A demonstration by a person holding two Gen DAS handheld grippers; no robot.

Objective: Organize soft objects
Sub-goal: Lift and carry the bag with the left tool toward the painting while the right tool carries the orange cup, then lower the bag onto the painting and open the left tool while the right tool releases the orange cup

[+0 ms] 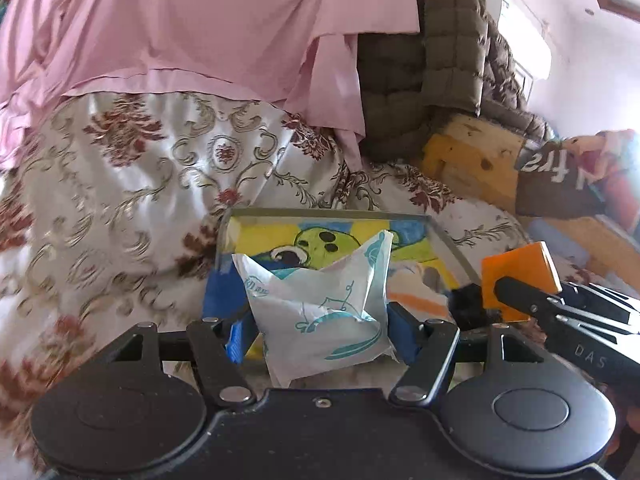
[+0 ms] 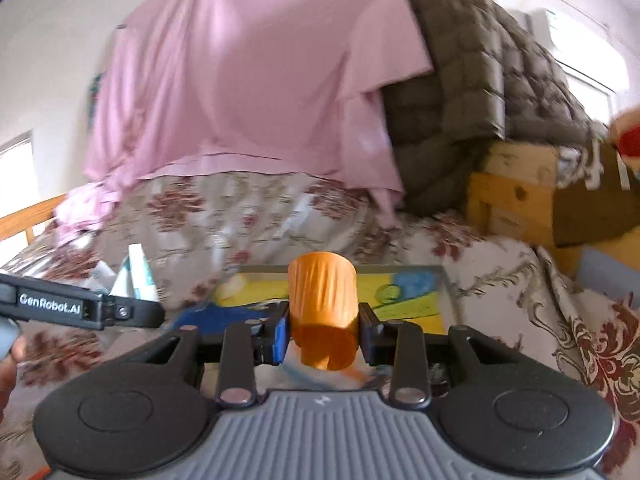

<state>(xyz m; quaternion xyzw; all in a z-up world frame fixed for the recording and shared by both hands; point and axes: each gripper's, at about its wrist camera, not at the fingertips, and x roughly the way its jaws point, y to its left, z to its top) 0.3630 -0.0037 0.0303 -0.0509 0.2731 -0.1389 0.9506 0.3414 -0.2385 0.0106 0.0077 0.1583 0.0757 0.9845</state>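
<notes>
The left gripper [image 1: 320, 326] points forward and slightly down, its blue-padded fingers [image 1: 237, 336] closed on a white pack [image 1: 320, 312]. The right gripper [image 2: 323, 330] sits just beside it — fingers clamped on an orange roll [image 2: 323, 312]. In the left view the right one reaches in from the right edge.

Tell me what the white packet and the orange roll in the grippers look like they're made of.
White packet: probably thin, soft plastic film, slightly glossy, crumpled, with teal print. Orange roll: looks like thin plastic film wound tight, judging by the fine lengthwise wrinkles; possibly bin bags.
</notes>
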